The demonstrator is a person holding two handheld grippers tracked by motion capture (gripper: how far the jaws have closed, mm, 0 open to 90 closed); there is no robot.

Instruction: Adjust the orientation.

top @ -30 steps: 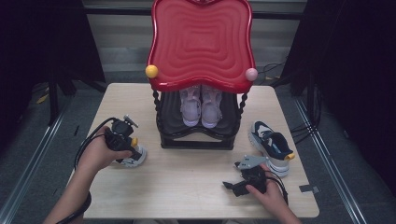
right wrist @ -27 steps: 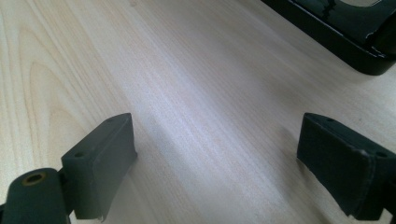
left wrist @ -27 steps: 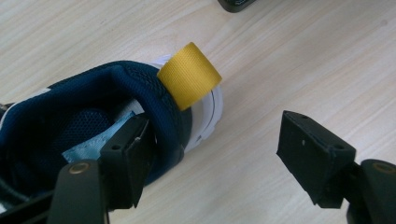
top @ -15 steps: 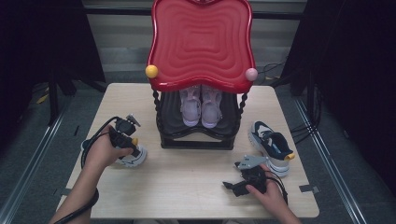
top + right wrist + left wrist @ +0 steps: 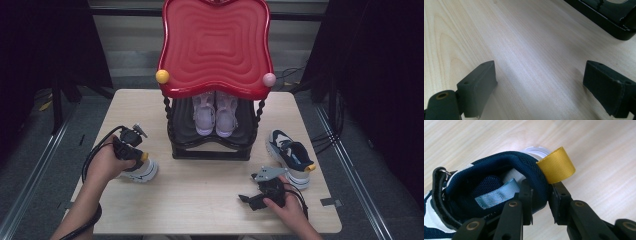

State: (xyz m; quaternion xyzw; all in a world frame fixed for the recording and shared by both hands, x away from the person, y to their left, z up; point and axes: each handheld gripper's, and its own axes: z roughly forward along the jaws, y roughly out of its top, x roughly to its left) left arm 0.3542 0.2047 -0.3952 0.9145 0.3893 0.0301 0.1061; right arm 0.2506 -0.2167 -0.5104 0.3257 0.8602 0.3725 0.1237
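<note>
A navy and white sneaker (image 5: 144, 171) with a yellow heel loop (image 5: 556, 167) lies on the left of the wooden table (image 5: 200, 200). My left gripper (image 5: 140, 157) comes down on its heel. Its jaws have just been closing; one jaw sits inside the padded collar (image 5: 499, 167), the other outside, pinching the heel wall (image 5: 541, 192) just under the loop. The matching sneaker (image 5: 292, 157) lies on the right. My right gripper (image 5: 248, 200) rests low by the front edge, jaws wide apart over bare wood (image 5: 539, 85).
A rack with a red wavy top (image 5: 215, 45) stands at the middle back; a pair of pale lilac shoes (image 5: 215, 112) sits on its black lower shelf (image 5: 210, 150). A corner of that black base (image 5: 609, 15) shows in the right gripper view. Cables trail from both grippers.
My left forearm has swung a little outward to the left while the gripper stayed on the sneaker's heel. The right hand and both sneakers have kept still.
</note>
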